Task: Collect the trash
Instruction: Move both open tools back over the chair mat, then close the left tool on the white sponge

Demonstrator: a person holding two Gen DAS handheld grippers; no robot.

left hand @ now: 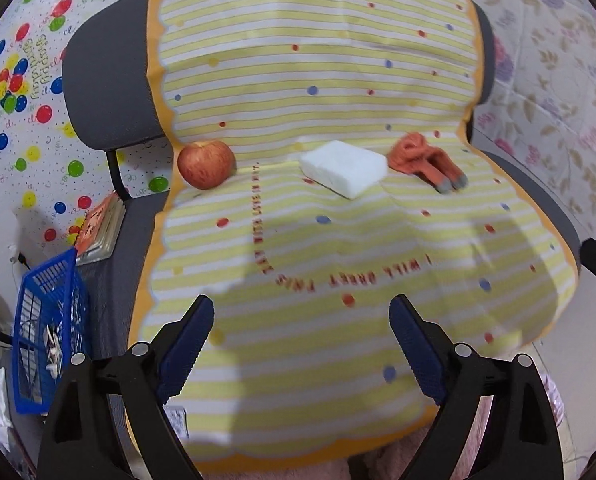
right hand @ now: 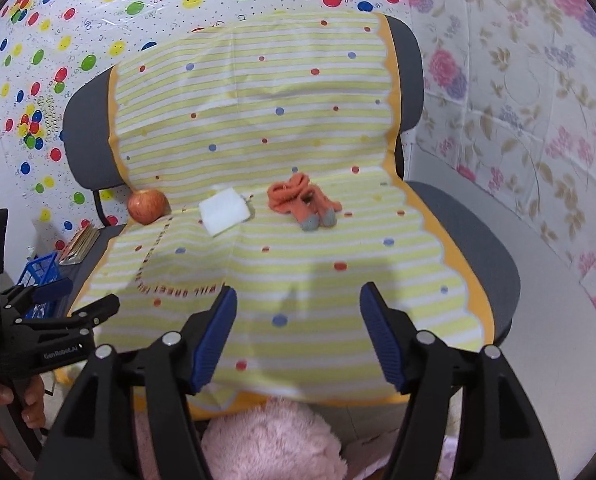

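- Where the grey office chair [right hand: 470,240] stands against the walls, a yellow-and-white striped cloth [right hand: 298,272] with coloured dots and an orange scalloped border drapes over its backrest and seat.
- Along the seat's back edge, at the fold below the backrest, lie three things in a row: a red apple [left hand: 205,164] by the cloth's left border, a white foam block [left hand: 344,168] in the middle, and an orange pair of socks [left hand: 426,162] with grey toes toward the right.
- Balloon-print sheeting [right hand: 97,12] covers the wall behind and to the left; floral sheeting [right hand: 538,92] covers the right wall.
- A blue basket [left hand: 49,320] with scraps inside sits on the floor left of the chair.
- The left gripper [left hand: 302,320] hangs over the seat's front edge, jaws wide apart with nothing between them.
- The right gripper [right hand: 298,308] hovers likewise, jaws parted and holding nothing.
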